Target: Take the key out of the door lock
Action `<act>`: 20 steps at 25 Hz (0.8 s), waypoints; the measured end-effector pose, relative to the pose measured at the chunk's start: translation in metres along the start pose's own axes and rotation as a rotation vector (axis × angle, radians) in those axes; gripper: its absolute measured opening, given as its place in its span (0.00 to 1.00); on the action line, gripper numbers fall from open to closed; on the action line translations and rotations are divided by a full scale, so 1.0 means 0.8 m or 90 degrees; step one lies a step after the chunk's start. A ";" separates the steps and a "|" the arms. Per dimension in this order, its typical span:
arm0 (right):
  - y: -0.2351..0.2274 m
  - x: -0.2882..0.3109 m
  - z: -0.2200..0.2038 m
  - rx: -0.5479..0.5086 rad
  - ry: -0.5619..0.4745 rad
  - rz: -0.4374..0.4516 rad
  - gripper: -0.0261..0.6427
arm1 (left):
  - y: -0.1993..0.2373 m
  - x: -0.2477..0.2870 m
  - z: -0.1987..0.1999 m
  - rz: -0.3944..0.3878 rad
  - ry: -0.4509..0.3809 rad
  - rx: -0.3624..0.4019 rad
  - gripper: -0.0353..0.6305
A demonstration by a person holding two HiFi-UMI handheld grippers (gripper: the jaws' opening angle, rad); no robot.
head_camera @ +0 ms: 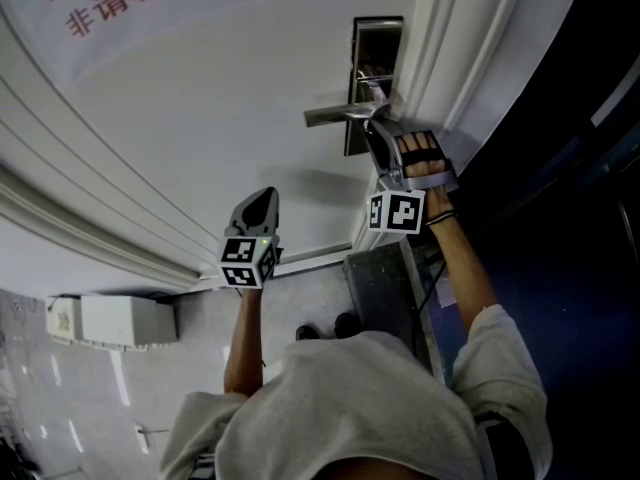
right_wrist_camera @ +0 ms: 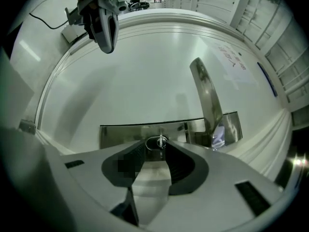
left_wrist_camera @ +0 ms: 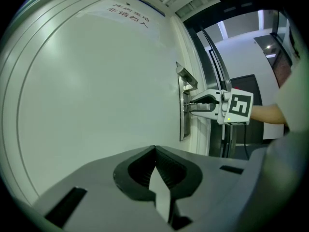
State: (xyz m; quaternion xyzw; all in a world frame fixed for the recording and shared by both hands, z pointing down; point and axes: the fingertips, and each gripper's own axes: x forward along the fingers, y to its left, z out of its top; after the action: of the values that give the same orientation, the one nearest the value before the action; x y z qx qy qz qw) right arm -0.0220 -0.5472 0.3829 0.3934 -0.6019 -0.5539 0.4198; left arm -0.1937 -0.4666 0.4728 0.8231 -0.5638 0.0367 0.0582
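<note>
Head view looks steeply down — all share door (head_camera: 200,118).

The white notice (head_camera: 130,8) on the door (head_camera: 200,138) reads 非请勿 in red.

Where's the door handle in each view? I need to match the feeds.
Head view: door handle, upper centre, lever pointing left.
Left gripper view: right of centre, upper half.
Right gripper view: right of centre, slanting upward.
Shared landmark: steel lock plate.
</note>
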 end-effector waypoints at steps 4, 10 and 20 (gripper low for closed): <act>-0.007 0.004 0.003 0.001 -0.003 -0.028 0.16 | 0.007 -0.002 0.000 0.008 -0.001 -0.001 0.08; -0.009 0.007 0.004 -0.009 0.002 -0.042 0.12 | 0.009 0.000 0.003 0.007 -0.004 -0.001 0.08; -0.012 0.005 0.003 -0.017 0.009 -0.049 0.08 | 0.001 0.003 0.003 -0.005 0.002 0.003 0.08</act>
State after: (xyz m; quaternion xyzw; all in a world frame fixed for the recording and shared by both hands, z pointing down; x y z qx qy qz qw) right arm -0.0255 -0.5508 0.3733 0.4148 -0.5760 -0.5746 0.4075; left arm -0.1938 -0.4693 0.4709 0.8252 -0.5607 0.0391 0.0569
